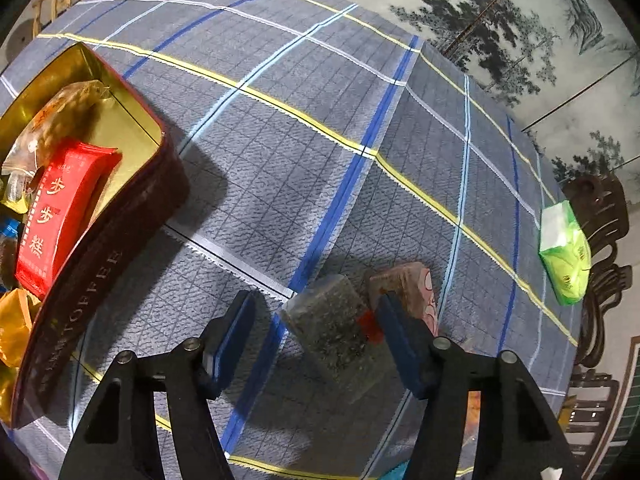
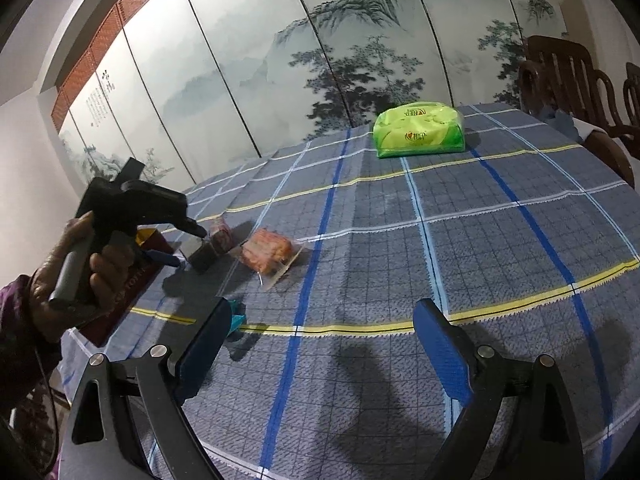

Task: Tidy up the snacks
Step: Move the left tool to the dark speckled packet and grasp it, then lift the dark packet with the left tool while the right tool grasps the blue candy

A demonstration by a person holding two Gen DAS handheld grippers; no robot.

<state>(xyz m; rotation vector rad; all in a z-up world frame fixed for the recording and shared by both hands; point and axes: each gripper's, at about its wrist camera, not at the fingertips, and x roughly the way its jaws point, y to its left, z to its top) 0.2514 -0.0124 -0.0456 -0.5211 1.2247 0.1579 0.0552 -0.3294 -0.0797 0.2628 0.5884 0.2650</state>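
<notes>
A dark snack in clear wrap (image 1: 328, 332) lies on the checked tablecloth (image 1: 280, 140) between the fingers of my left gripper (image 1: 316, 312). The left pad stands clear of it and the right pad is close against its side, so the gripper is open. A pinkish wrapped snack (image 1: 412, 280) lies just behind the right finger. At the left, the open dark red tin (image 1: 120, 264) holds a red packet (image 1: 56, 216) and other wrapped snacks. In the right wrist view my right gripper (image 2: 324, 344) hangs open over bare cloth, with an orange wrapped snack (image 2: 266, 254) lying farther off.
A green tissue pack (image 2: 418, 132) sits near the table's far edge. A small teal packet (image 2: 236, 316) lies by the right gripper's left finger. A hand (image 2: 96, 268) holds the left gripper (image 2: 186, 244) beside the tin (image 2: 132, 280). Wooden chairs (image 2: 560, 76) stand at the right.
</notes>
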